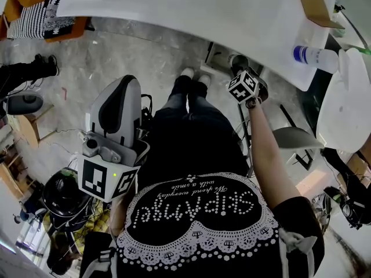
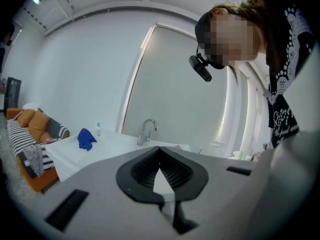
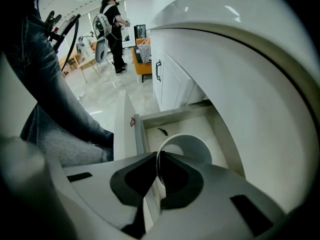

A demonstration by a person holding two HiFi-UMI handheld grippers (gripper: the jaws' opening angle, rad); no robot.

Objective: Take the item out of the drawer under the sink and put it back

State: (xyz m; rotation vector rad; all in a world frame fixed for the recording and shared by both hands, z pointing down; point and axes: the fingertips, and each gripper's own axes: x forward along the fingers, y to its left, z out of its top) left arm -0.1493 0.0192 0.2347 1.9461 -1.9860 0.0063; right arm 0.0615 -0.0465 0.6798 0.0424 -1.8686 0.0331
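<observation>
In the open drawer point(image 3: 175, 115), a dark scrap point(image 3: 162, 131) lies beyond the cup point(image 3: 192, 146).

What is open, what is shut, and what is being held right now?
drawer: pulled open.
white cup: gripped by its rim, over the drawer.
right gripper: shut on the white cup's rim.
left gripper: shut, with nothing in it.
blue cloth: crumpled in a heap.

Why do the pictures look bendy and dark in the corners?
Right gripper view: the wide lens bows the counter into an arc above the cup. Left gripper view: black corners, everything curved, faucet small but sharp. Head view: evenly lit, edges bulge.
</observation>
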